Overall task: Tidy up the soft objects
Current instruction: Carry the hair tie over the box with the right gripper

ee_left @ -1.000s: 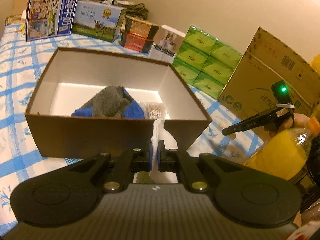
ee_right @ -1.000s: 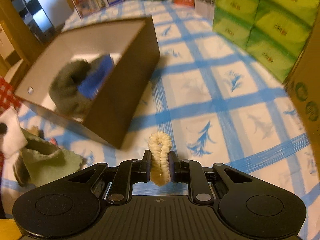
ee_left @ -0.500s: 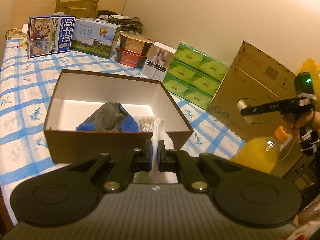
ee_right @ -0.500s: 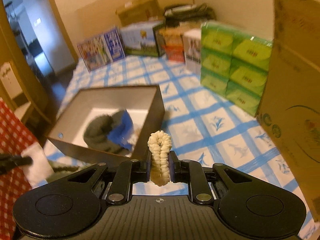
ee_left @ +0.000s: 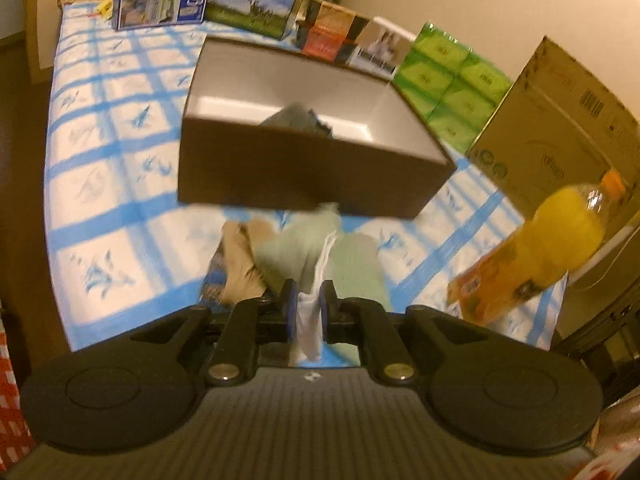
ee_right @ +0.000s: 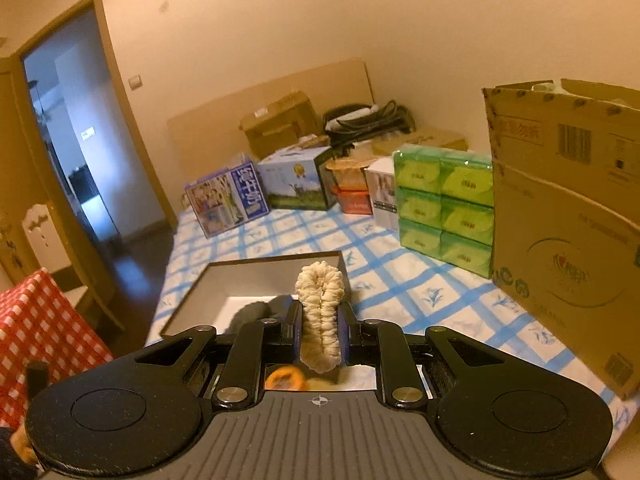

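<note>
My left gripper (ee_left: pixel 308 312) is shut on a white cloth (ee_left: pixel 310 332), low over a pale green cloth (ee_left: pixel 352 264) and a tan cloth (ee_left: pixel 240 268) lying on the blue-checked cover in front of the brown box (ee_left: pixel 304 176). A grey and blue soft item (ee_left: pixel 298 118) lies inside the box. My right gripper (ee_right: pixel 320 324) is shut on a cream fuzzy scrunchie (ee_right: pixel 320 316), held high above the near end of the brown box (ee_right: pixel 256 276), where the dark grey item (ee_right: pixel 256 312) shows.
A yellow drink bottle (ee_left: pixel 552 236) lies at the right edge of the bed. Green tissue packs (ee_right: pixel 444 208), a large cardboard carton (ee_right: pixel 568 216) and printed boxes (ee_right: pixel 228 200) line the wall side. A red checked cloth (ee_right: pixel 36 328) is at the left.
My left gripper has dropped and tilted down toward the cloths before the box, in motion blur. My right gripper has risen and levelled, the box now below it.
</note>
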